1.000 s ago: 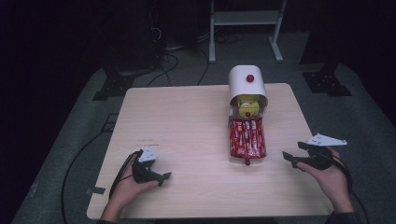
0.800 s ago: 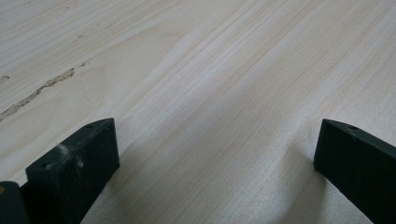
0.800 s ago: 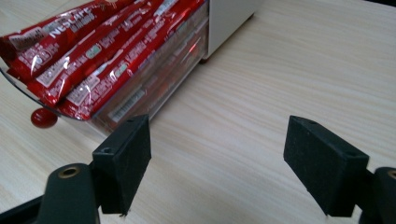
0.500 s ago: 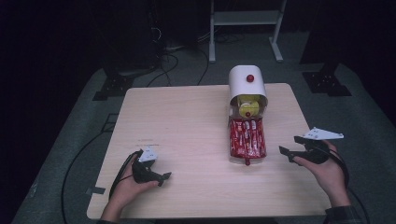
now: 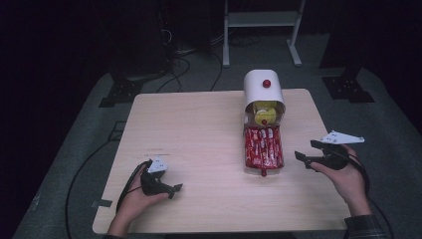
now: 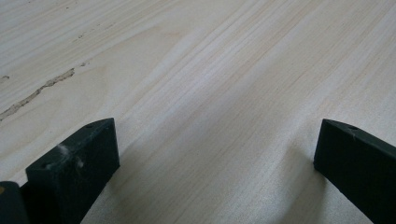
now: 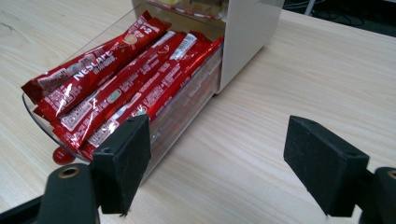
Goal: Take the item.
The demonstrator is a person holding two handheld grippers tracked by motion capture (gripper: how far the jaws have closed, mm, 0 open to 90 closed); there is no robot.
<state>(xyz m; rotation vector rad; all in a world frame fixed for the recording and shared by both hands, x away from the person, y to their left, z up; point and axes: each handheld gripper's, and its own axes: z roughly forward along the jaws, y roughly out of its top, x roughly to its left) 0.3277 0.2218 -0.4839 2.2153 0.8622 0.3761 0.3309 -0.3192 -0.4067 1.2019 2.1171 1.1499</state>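
Red Nescafé stick packets (image 7: 126, 84) in clear drawer (image 7: 182, 114) on counter (image 5: 199, 134).
Left gripper (image 6: 215, 154) and right gripper (image 7: 217, 161) both spread wide, holding nothing; "NESCAFÉ" legible on top packet.

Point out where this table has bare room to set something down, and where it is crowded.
Free: the table's left and middle, from the far edge to the left gripper. Crowded: the right side, where the white dispenser and its pulled-out drawer of red sachets sit, with the right gripper just beside.

High view over table (image 5: 199, 129); gripper views low, close.
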